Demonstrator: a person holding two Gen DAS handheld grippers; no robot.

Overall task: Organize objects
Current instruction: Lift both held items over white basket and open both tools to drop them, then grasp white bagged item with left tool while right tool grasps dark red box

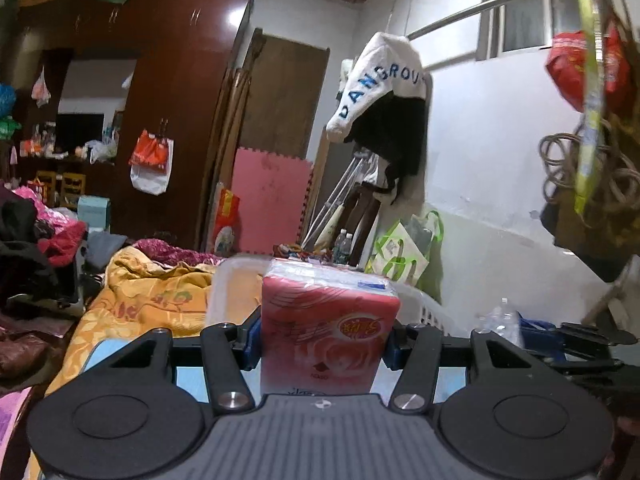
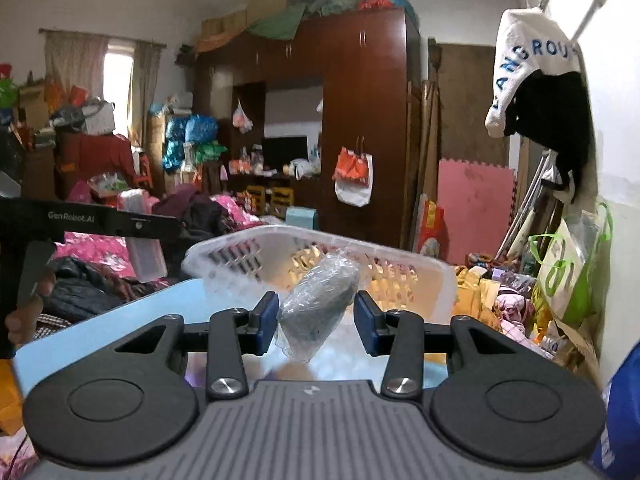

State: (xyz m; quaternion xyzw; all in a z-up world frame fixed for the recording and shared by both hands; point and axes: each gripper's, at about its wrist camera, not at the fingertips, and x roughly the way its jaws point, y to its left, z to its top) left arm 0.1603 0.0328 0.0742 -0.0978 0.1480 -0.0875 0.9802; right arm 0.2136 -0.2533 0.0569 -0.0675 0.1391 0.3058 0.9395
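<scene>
I am in the carrying step: my left gripper (image 1: 322, 344) is clamped on a red tissue pack (image 1: 328, 332), and the white basket (image 2: 320, 264) waits just beyond at 12 o'clock. My right gripper (image 2: 316, 318) has its pads apart around a plastic-wrapped grey bundle (image 2: 318, 308); whether it grips, I cannot tell. Next, I think, each thing must clear the near rim. The blue table (image 2: 120, 316) lies below, the yellow quilt (image 1: 152, 296) at 10 o'clock.

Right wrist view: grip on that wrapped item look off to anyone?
Yes. The plastic-wrapped dark bundle sits tilted between the right gripper fingers, touching the left pad with a gap at the other. Looks loosely held. White basket lies just beyond.
</scene>
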